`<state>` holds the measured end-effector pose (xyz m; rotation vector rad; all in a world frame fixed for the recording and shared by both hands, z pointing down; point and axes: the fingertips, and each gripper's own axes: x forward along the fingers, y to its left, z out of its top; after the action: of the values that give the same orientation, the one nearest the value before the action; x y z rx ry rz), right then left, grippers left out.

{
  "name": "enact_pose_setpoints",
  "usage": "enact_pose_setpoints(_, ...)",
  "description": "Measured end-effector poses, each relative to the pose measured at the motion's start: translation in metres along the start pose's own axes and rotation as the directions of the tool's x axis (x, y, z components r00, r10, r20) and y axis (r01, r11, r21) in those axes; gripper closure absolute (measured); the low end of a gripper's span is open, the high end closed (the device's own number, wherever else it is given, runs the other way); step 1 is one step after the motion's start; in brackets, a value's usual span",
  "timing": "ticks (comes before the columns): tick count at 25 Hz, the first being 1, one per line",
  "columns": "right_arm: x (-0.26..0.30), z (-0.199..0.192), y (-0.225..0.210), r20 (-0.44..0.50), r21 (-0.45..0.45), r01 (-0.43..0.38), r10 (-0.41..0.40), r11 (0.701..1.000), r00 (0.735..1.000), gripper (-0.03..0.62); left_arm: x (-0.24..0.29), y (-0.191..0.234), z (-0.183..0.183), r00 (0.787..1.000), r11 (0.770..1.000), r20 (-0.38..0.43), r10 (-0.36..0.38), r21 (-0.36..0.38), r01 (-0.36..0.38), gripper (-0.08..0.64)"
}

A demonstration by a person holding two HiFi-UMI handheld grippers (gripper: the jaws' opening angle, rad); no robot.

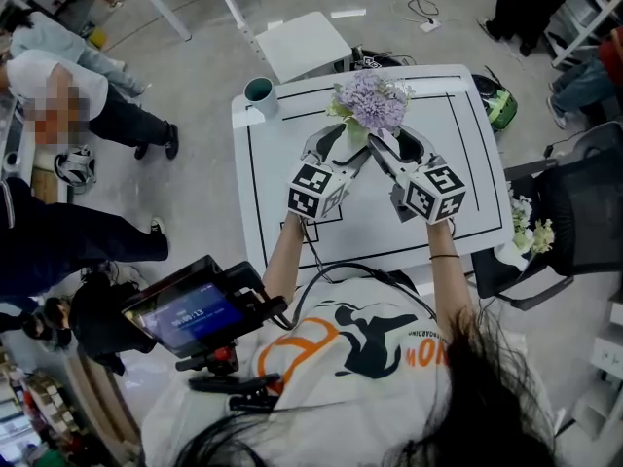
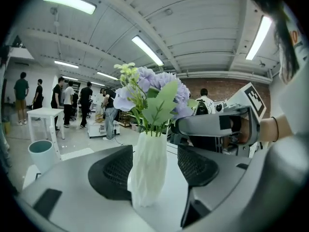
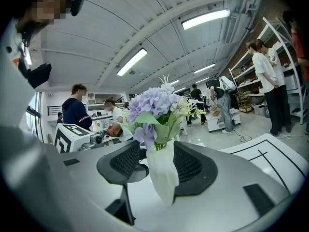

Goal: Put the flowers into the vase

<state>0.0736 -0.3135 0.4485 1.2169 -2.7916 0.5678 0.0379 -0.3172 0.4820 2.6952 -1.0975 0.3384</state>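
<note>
Now | vase (image 2: 147,173) near far table (image 1: 370,233) edge | left gripper (image 1: 347,144), right gripper (image 1: 397,148) agape

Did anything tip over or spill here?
No, nothing stands out. The vase stands upright on the table with the flowers in it, between the open jaws of the left gripper and right gripper. Nothing is spilled.

Lilac flowers (image 1: 373,100) with green leaves, white faceted vase (image 2: 147,170), white table (image 1: 467,163) with black lines, teal cup (image 1: 259,89), grey left gripper (image 1: 348,144) and right gripper (image 1: 397,146), black mesh pads (image 2: 116,170), black-and-white marker cubes (image 1: 316,188).
</note>
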Motion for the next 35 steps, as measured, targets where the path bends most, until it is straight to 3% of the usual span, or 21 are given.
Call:
enact_pose_setpoints(3, -0.008, 0.0, 0.004, 0.011, 0.02, 0.018, -0.019, 1.0, 1.0, 0.38, -0.015, 0.001, -0.003, 1.0, 1.0, 0.005, 0.001, -0.031, -0.001, 0.278)
enact_pose_setpoints(9, -0.029, -0.004, 0.014, 0.052, 0.053, 0.078, -0.081, 0.996, 0.995, 0.382, -0.036, -0.016, -0.004, 0.999, 0.999, 0.009, -0.043, 0.014, 0.043, 0.312)
enact_pose_setpoints(19, -0.056, -0.02, 0.057, 0.098, 0.071, 0.2, -0.207, 0.977, 0.974, 0.516, -0.077, -0.039, -0.013, 0.993, 0.994, 0.041, -0.109, 0.036, 0.107, 0.474)
enact_pose_setpoints(27, -0.067, -0.045, 0.079, 0.1, 0.089, 0.255, -0.263, 0.963, 0.959, 0.546, -0.095, -0.054, -0.032, 0.987, 0.987, 0.036, -0.159, 0.031, 0.158, 0.496)
enact_pose_setpoints(35, -0.092, -0.052, 0.106, 0.099, 0.08, 0.237, -0.245, 0.968, 0.965, 0.554, -0.122, -0.074, -0.029, 0.991, 0.992, 0.056, -0.123, 0.032, 0.121, 0.497)
